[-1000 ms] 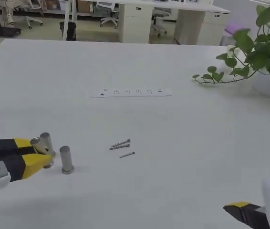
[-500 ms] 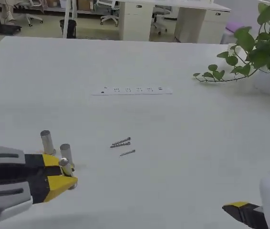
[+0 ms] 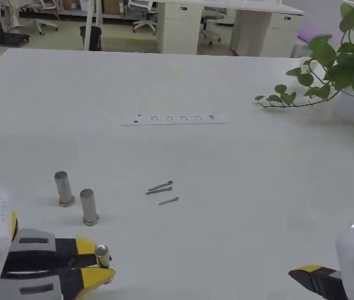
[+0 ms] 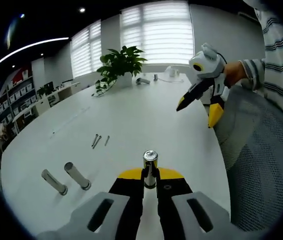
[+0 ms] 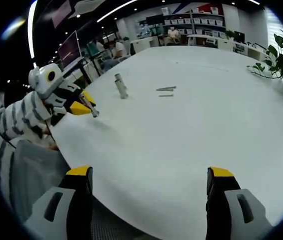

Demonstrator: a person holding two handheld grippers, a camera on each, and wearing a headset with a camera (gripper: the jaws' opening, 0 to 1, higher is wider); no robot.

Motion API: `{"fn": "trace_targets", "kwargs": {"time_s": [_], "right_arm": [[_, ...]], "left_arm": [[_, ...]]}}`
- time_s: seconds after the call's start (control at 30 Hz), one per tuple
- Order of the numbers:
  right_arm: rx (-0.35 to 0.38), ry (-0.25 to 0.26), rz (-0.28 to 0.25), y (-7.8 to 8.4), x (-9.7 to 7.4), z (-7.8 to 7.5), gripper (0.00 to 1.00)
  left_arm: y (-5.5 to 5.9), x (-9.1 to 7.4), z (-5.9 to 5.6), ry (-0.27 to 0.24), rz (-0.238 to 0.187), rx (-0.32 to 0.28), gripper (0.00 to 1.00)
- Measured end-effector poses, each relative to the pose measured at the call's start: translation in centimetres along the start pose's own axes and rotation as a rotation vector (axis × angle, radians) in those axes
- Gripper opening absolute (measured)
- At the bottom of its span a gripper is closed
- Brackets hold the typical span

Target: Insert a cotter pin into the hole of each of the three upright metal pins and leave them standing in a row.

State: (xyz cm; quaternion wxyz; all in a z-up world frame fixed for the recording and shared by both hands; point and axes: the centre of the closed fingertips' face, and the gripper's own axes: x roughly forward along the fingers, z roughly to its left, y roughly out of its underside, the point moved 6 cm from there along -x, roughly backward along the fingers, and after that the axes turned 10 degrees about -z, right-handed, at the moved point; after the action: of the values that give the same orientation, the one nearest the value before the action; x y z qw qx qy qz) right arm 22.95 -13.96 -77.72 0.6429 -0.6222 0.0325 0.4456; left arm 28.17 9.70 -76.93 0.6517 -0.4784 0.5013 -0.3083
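Two upright metal pins (image 3: 64,188) (image 3: 89,207) stand side by side on the white table (image 3: 239,175). A third metal pin (image 3: 102,255) (image 4: 150,167) is clamped between the yellow tips of my left gripper (image 3: 99,270) (image 4: 150,176), low at the front left. Three cotter pins (image 3: 161,191) (image 4: 99,140) lie loose to the right of the standing pins. My right gripper (image 3: 308,275) (image 5: 149,172) is open at the front right edge, nothing between its jaws. It sees the left gripper (image 5: 81,105) and the standing pins (image 5: 120,86).
A leafy potted plant (image 3: 343,59) stands at the far right. A flush power strip (image 3: 174,119) runs across the middle of the table. Desks and office chairs (image 3: 142,15) sit beyond the far edge.
My left gripper has carried one metal pin away from the other two, toward the front edge and a little right. The right gripper has stayed put.
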Motion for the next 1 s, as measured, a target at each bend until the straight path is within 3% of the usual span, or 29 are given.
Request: {"fn": "trace_targets", "kwargs": {"time_s": [0.23, 0.5, 0.83, 0.9, 1.0], "right_arm": [[0.017, -0.010, -0.004, -0.1, 0.1, 0.1, 0.96], [0.015, -0.008, 0.005, 0.0, 0.2, 0.1, 0.96], [0.014, -0.007, 0.010, 0.1, 0.2, 0.1, 0.96], [0.016, -0.006, 0.009, 0.2, 0.2, 0.1, 0.96], [0.019, -0.001, 0.015, 0.3, 0.2, -0.1, 0.96]], "left_arm": [[1.1, 0.6, -0.3, 0.012, -0.008, -0.022, 0.07], [1.9, 1.2, 0.1, -0.019, -0.011, -0.056, 0.07], [3.1, 1.8, -0.3, -0.033, 0.021, -0.062, 0.07], [3.6, 1.9, -0.3, -0.040, 0.050, -0.045, 0.07], [3.7, 1.4, -0.5, -0.048, 0.032, -0.061, 0.07]]}}
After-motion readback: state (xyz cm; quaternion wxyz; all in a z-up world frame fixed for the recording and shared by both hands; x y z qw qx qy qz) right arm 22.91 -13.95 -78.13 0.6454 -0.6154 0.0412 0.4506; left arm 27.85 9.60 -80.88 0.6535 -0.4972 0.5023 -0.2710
